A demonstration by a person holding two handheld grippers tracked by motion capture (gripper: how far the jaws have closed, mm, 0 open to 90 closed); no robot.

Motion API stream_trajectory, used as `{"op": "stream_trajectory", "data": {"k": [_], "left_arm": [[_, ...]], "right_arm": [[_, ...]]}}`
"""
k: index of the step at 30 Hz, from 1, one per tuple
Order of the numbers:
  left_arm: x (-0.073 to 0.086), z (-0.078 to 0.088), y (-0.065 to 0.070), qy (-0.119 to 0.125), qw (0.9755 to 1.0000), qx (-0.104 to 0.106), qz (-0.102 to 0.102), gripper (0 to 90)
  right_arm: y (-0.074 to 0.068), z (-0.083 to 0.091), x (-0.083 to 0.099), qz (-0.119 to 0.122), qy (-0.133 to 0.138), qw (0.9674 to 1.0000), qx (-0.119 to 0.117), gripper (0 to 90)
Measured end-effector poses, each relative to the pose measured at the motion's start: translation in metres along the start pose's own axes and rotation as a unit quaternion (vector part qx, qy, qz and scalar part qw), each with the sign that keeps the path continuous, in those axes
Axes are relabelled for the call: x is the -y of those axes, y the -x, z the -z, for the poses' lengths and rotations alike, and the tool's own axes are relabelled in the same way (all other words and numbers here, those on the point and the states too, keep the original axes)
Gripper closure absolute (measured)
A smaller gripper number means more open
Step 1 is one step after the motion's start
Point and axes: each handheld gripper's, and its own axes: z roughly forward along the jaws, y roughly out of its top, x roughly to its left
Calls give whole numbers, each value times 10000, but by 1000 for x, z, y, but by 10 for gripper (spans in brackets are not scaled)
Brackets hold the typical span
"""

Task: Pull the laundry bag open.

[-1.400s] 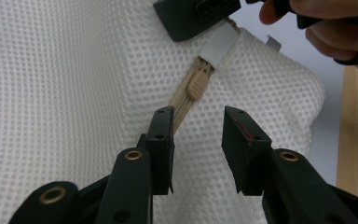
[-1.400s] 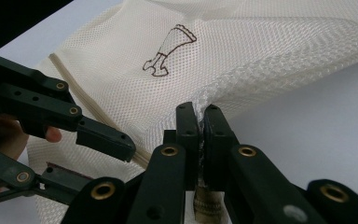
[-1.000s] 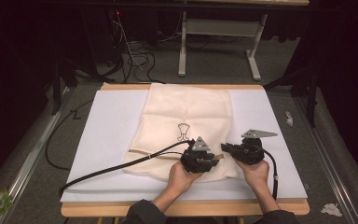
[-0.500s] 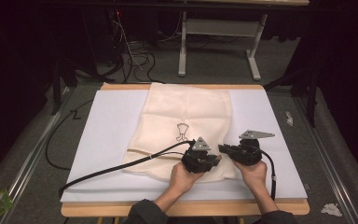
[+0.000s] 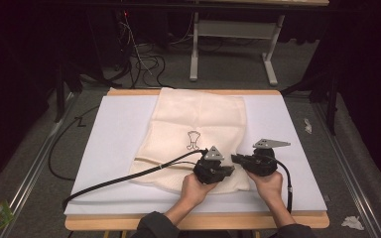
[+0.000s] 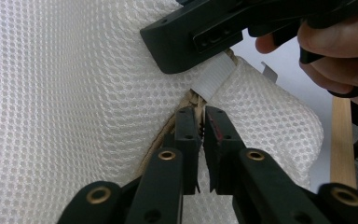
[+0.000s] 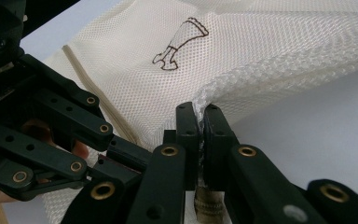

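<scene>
The left gripper [image 6: 200, 122] has just been closing its jaws, and they now stand nearly together, clamped on the edge of the mesh bag [image 5: 194, 131] where a tan zipper strip [image 6: 192, 100] runs up between the tips. Just ahead of those jaws, the right gripper [image 6: 200, 44] bears on a short white tape loop [image 6: 213, 78] sewn to the same edge.

In the right gripper view, the right gripper [image 7: 200, 122] has its jaws pressed narrow on a bunched fold of the bag's mesh [image 7: 205, 100]; the fabric rises from between the tips and spreads ahead and to both sides of them. The left gripper [image 7: 116, 154] lies close beside these jaws, to their left.

From the high view, both grippers meet at the near edge of the bag, the left gripper [image 5: 225, 171] and right gripper [image 5: 235, 159] tip to tip, almost touching.

The bag is cream-white, fine honeycomb mesh, roughly rectangular, lying flat beyond the jaws on a white mat [image 5: 114, 129]. A small dark outline print [image 5: 193, 139] sits near its middle.

Count: one bag, one print, one zipper strip, one tape loop, two grippers, two hands.
</scene>
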Motion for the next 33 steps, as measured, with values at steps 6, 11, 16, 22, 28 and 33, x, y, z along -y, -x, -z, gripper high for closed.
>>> {"op": "stream_trajectory", "data": {"k": [6,11,16,22,28,33], "left_arm": [[0,1,0,-13,10000,14,-40,867],[0,4,1,-42,9999,12,-120,868],[-1,7,2,-59,9998,12,-171,869],[-1,10,2,-102,9998,-19,-196,870],[-1,11,3,-112,9996,-35,-239,871],[0,11,3,-146,9995,-75,-256,871]], "right_arm": [[1,1,2,2,-17,10000,26,882],[2,2,3,1,-27,10000,30,882],[2,4,4,56,-41,10000,68,882],[2,4,4,73,-52,9999,64,883],[3,5,6,93,-64,9999,60,883],[3,5,7,102,-68,9999,53,883]]}}
